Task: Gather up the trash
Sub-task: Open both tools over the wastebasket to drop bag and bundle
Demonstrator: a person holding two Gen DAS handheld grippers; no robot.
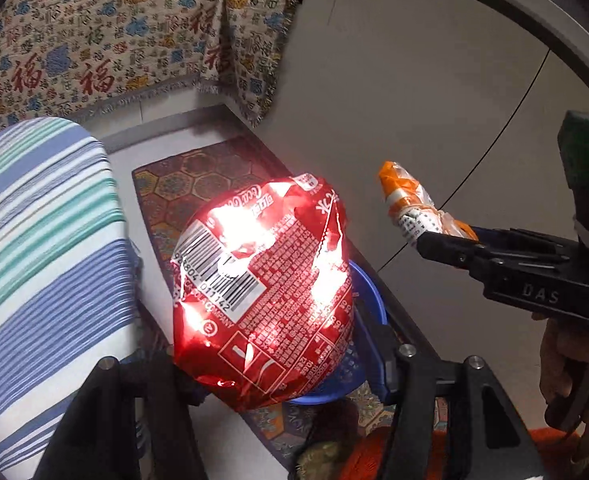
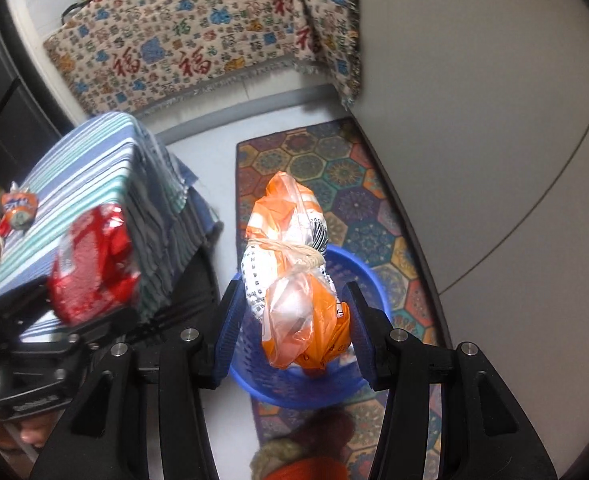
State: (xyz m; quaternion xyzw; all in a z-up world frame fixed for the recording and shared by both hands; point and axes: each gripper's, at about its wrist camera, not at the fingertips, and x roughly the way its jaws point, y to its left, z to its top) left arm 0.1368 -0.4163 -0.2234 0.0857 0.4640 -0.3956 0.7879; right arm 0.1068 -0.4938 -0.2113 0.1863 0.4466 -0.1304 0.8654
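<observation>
The left wrist view fills with a crumpled red wrapper (image 1: pixel 266 292) clamped in the left gripper (image 1: pixel 278 364), held above a blue basket (image 1: pixel 368 300) that it mostly hides. Only the right wrist view shows the basket's (image 2: pixel 346 264) open rim on the patterned rug (image 2: pixel 326 160), with the right gripper (image 2: pixel 294 320) closed on a tied orange plastic bag (image 2: pixel 294 264) directly over it. That view alone shows a small orange packet (image 2: pixel 18 208) on the striped cloth (image 2: pixel 82 168) at far left. Both gripper bases are cut off at the near edge.
</observation>
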